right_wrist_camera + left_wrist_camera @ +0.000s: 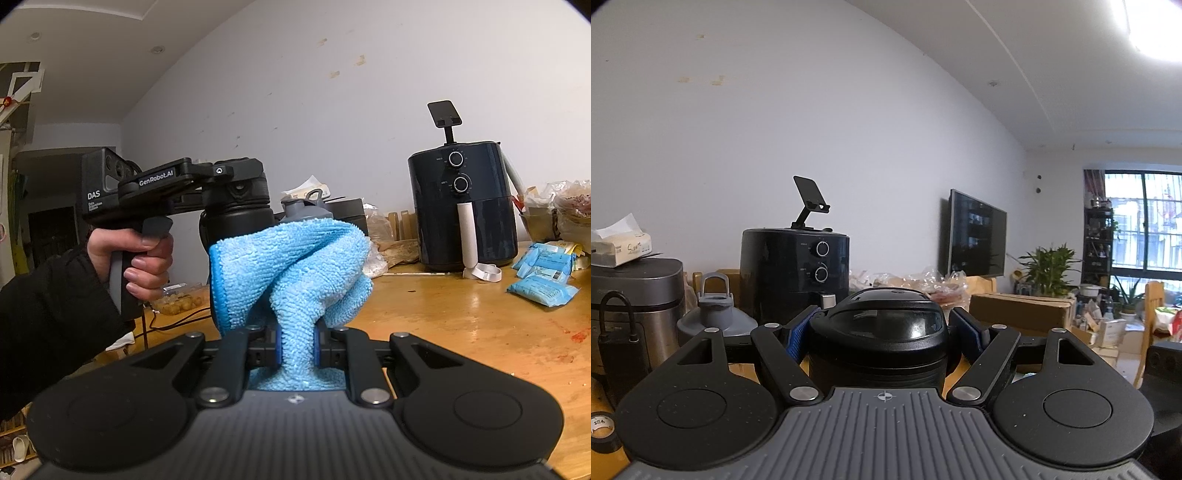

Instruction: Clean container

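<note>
My left wrist view sits low behind the left gripper (pixel 884 332), looking level across the tabletop (pixel 964 369) toward the back wall, with the room's window end at its right. A black bottle (pixel 882 332) fills the centre, very close. My right wrist view looks level from behind the right gripper (pixel 297 347), blue cloth (pixel 295 266) right in front, facing the same wall from further along the tabletop's (pixel 461 314) front edge. Both views share the air fryer (pixel 794 273) (pixel 463 206) at the back edge, the grey lid (pixel 714 314) (pixel 301 210) and the bottle (pixel 236 221).
</note>
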`<action>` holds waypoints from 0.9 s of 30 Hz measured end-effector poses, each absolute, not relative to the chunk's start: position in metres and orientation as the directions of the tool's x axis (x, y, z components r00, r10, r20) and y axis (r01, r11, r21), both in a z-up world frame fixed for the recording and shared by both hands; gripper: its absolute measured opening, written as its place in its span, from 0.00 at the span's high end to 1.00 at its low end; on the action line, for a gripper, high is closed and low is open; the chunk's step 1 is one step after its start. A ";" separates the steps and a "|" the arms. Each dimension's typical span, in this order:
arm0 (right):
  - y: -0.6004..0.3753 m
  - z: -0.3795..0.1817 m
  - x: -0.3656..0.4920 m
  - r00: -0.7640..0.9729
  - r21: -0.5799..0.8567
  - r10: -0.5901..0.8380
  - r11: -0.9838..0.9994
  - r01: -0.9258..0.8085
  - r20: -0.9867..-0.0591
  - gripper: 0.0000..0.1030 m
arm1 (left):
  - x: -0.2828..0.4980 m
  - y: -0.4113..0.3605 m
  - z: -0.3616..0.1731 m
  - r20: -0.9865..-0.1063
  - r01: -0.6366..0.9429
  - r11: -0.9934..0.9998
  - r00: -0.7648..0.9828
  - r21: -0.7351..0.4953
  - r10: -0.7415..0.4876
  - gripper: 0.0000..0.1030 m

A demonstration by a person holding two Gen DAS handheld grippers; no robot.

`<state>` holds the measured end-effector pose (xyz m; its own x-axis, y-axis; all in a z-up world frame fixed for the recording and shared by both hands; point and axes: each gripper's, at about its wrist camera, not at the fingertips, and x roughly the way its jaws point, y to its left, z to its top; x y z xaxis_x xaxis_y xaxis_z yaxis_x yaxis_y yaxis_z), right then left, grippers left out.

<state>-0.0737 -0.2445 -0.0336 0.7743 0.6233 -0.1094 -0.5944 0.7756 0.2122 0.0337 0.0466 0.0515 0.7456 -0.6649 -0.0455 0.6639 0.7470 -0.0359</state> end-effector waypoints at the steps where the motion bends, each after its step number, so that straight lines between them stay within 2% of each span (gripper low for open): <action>1: -0.244 -0.034 -0.073 0.773 0.212 0.625 0.774 -0.596 -0.111 0.90 | 0.034 0.046 0.052 -0.046 0.664 0.747 0.746 -0.036 -0.665 0.27; 27: -0.180 -0.017 -0.015 0.719 0.192 0.686 0.724 -0.662 -0.109 0.90 | 0.035 0.044 0.056 -0.059 0.656 0.753 0.751 -0.047 -0.658 0.27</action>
